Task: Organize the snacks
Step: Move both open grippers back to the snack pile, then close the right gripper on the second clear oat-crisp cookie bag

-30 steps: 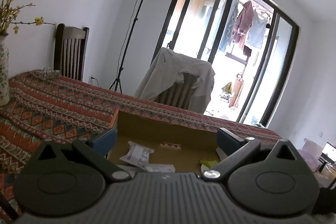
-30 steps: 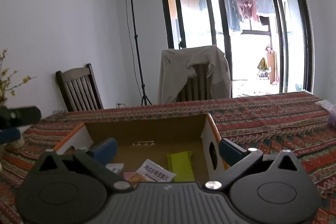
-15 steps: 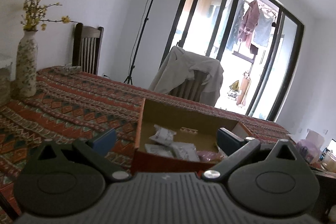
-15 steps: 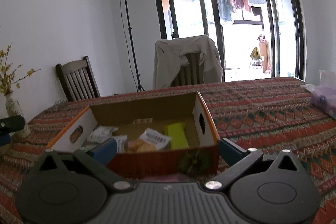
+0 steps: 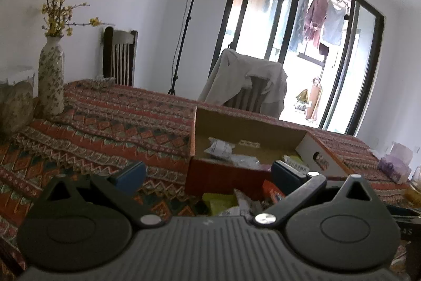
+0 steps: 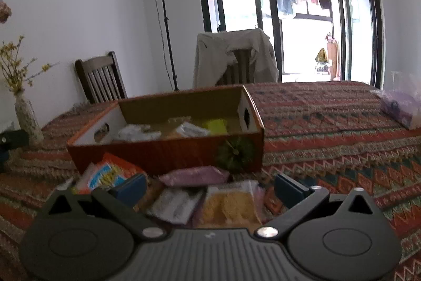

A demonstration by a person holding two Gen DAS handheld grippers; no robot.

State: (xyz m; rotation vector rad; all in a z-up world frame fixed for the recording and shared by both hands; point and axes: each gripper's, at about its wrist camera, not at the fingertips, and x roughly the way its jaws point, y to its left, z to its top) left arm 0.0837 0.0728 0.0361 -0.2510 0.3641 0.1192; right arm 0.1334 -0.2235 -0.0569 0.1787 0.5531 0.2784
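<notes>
Both grippers have drawn back from over the cardboard box (image 6: 168,138), so loose snack packets on the bench (image 6: 342,128) in front of it now show.

The right gripper (image 6: 209,185) has its blue fingers (image 6: 130,185) released, spread wide with nothing between them. Just below them lie a yellow packet (image 6: 230,204), a grey-white packet (image 6: 176,204) and a pink packet (image 6: 194,175), with an orange packet (image 6: 110,173) leaning by the box's front wall.

The left gripper (image 5: 208,175) is likewise spread and empty, above a green packet (image 5: 221,200).

These packets look light, thin, crinkly and probably slippery. A pinch across a flat sealed edge, not the puffed middle, seems safest. More packets already lie inside the box.
</notes>
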